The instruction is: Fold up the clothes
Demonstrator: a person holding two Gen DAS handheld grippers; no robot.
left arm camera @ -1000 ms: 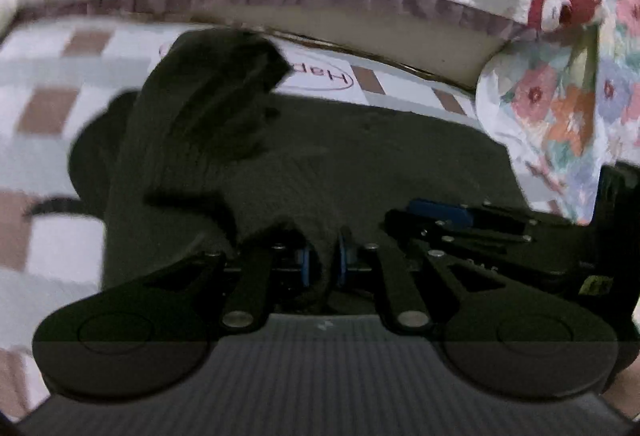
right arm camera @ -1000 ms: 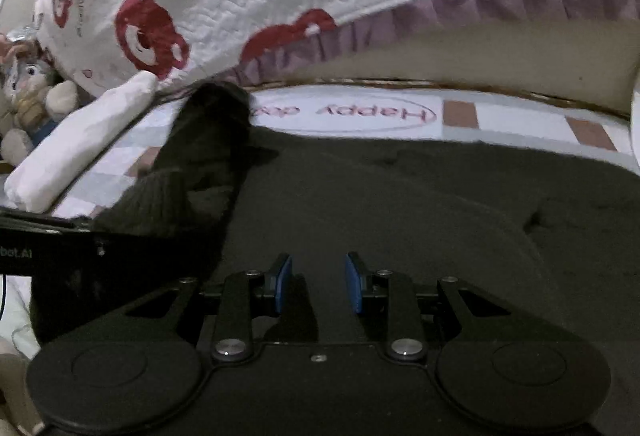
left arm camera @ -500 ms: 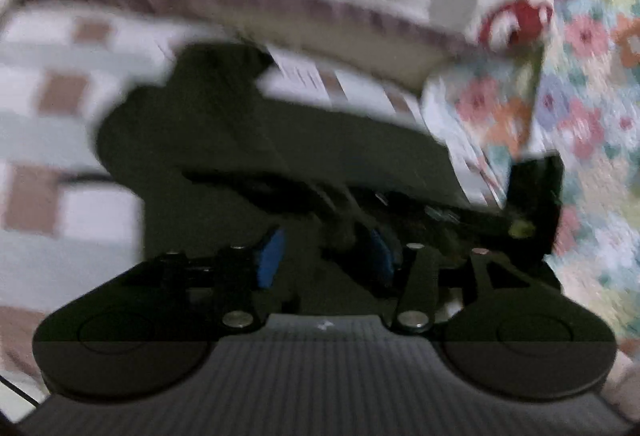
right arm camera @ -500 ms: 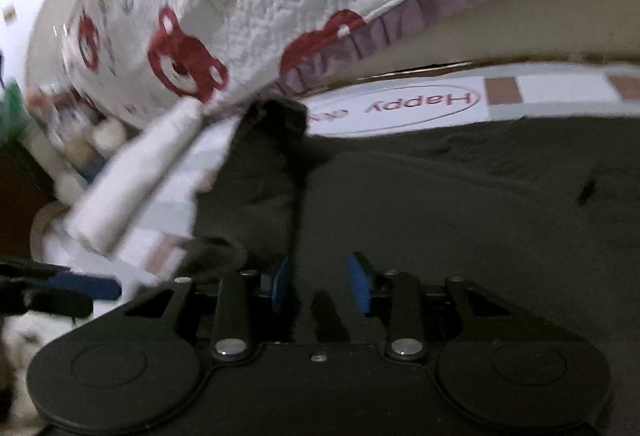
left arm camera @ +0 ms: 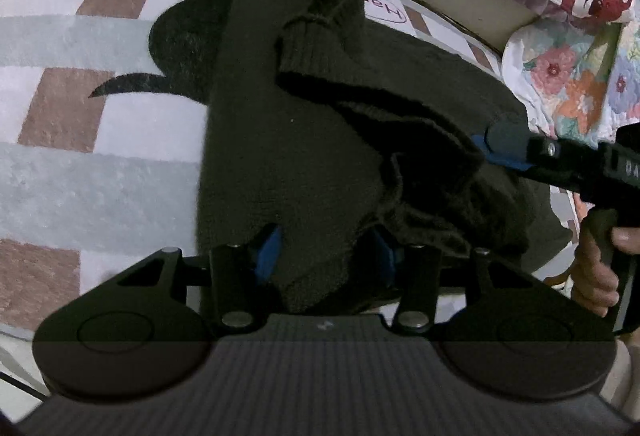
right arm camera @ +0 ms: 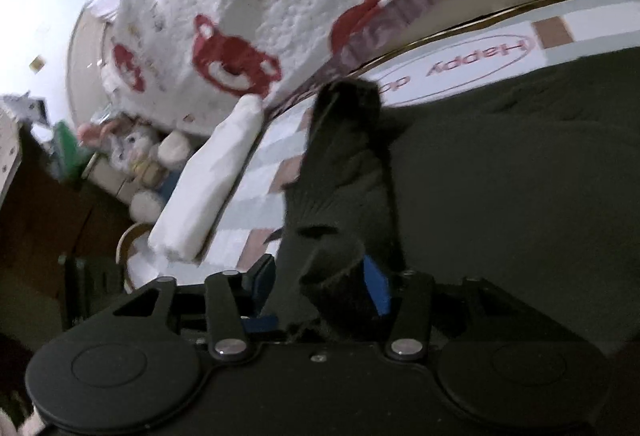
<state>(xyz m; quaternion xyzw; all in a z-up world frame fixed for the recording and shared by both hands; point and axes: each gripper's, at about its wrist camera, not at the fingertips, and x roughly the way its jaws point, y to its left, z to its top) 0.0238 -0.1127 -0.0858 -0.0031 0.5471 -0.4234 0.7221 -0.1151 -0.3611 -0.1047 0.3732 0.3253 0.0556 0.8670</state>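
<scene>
Left wrist: left gripper (left arm camera: pixel 326 256) spread around dark sweater (left arm camera: pixel 296 139) ahead; right gripper (right arm camera: pixel 320 278) clamps its knit fold.

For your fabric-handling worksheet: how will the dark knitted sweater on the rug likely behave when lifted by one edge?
The dark knitted sweater will probably be floppy: it sags in folds between the left tool and right tool. Its thick ribbed knit suggests moderate weight and good grip, so slipping seems unlikely.
</scene>
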